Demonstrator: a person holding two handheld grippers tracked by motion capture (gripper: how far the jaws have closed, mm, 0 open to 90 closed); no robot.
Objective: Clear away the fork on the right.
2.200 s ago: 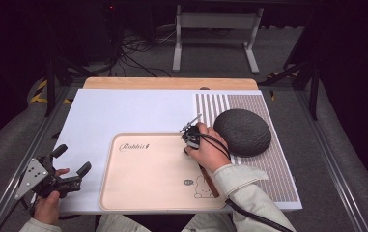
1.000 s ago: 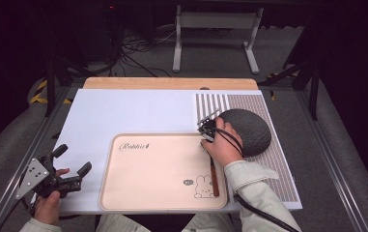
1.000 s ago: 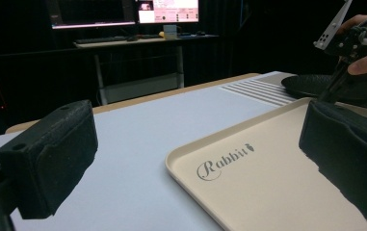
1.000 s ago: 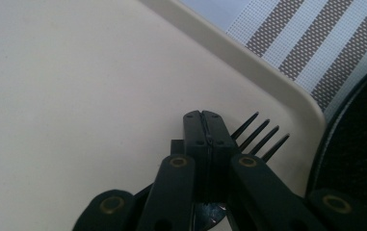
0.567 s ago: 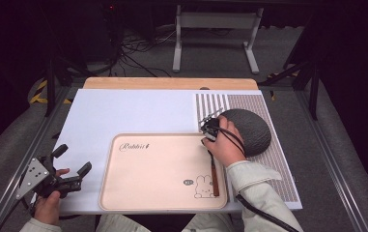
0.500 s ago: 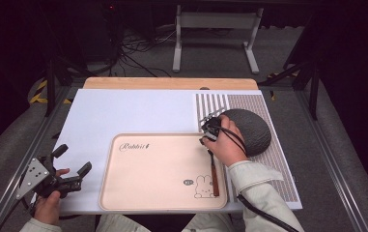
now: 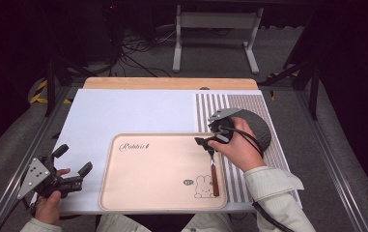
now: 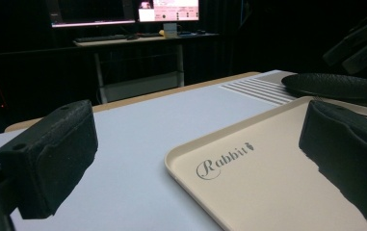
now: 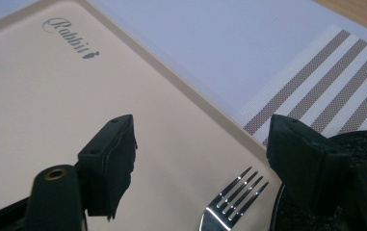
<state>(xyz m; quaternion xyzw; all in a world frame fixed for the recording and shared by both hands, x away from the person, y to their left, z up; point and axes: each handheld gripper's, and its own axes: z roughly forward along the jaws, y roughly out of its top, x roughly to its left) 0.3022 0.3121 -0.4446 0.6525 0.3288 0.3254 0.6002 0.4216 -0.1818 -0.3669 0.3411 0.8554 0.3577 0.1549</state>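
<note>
Fork (image 7: pixel 213 170) lies on the tray's (image 7: pixel 152 193) right edge, tines between the right claw's (image 7: pixel 209 143) wide jaws (its hand hides part of the dark plate (image 7: pixel 259 129)). Left claw (image 7: pixel 73 166), also wide, hovers at the table's (image 7: pixel 123 111) near-left corner.

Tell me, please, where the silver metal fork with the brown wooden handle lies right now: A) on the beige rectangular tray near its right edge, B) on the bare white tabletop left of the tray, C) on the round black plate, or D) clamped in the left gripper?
A: the silver metal fork lies on the beige rectangular tray near its right edge, beneath the open right gripper.
</note>
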